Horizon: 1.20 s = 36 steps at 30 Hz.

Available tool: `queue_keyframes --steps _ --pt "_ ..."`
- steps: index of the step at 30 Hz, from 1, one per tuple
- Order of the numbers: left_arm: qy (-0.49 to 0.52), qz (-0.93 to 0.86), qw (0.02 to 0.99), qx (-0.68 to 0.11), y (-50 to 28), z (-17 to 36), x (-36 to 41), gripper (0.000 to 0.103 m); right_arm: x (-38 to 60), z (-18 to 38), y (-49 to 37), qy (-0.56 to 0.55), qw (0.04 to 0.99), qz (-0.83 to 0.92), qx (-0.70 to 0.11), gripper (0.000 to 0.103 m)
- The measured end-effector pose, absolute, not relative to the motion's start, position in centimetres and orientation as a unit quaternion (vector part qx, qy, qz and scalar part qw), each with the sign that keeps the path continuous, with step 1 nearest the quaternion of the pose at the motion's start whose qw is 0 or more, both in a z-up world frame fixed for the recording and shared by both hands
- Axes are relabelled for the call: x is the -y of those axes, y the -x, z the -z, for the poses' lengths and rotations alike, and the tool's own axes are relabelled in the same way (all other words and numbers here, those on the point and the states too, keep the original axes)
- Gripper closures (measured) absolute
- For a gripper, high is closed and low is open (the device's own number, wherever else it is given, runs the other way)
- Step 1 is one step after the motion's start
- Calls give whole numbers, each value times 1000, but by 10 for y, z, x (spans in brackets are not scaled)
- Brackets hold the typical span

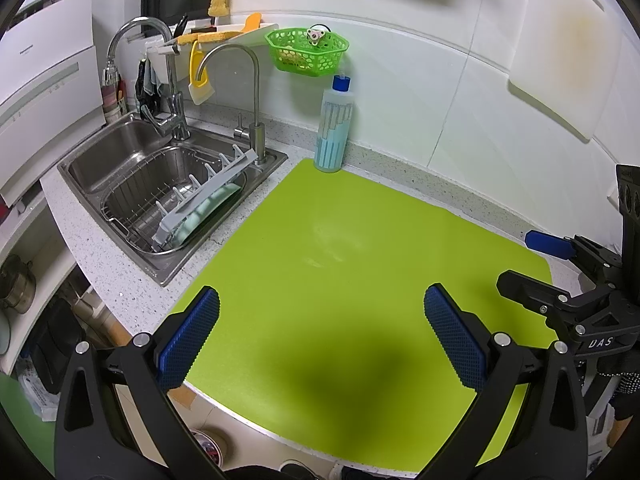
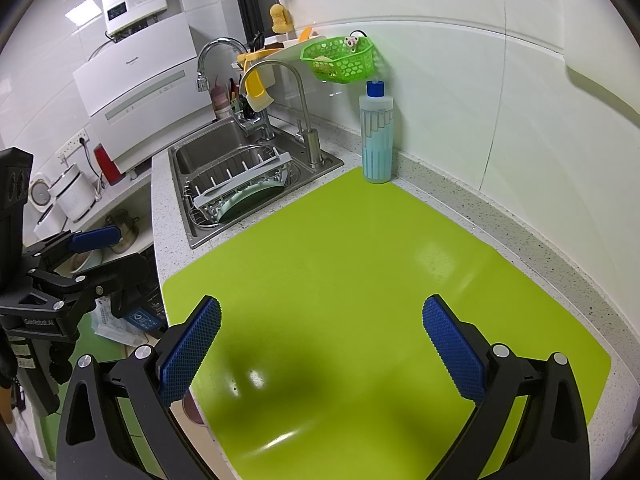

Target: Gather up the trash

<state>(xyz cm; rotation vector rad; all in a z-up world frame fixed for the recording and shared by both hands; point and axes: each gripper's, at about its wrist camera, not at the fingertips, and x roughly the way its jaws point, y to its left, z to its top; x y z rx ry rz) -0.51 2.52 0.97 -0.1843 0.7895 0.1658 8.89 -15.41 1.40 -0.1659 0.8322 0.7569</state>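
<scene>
Both the left gripper (image 1: 322,334) and the right gripper (image 2: 322,346) hover spread wide and empty over the bare green mat (image 1: 360,248) on the tabletop (image 1: 120,280), with no trash anywhere in sight, so neither is nearer.

I read "Panasonic" on the white appliance (image 2: 136,80) at upper left, and "DAS" on my right gripper (image 1: 560,276) at the right edge.

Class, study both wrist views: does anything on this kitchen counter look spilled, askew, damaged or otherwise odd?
Little stands out. The green mat lies flat and bare, with no trash visible on it. The bottle stands upright at its far corner. Only the grey rack sits tilted in the sink basket.
</scene>
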Motion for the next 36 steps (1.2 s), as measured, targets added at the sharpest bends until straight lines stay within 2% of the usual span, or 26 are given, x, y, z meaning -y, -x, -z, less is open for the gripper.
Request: queue_keyframes --steps 36 --pt "89 -90 912 -389 1 -11 -20 3 159 -16 -87 78 842 -361 -392 6"
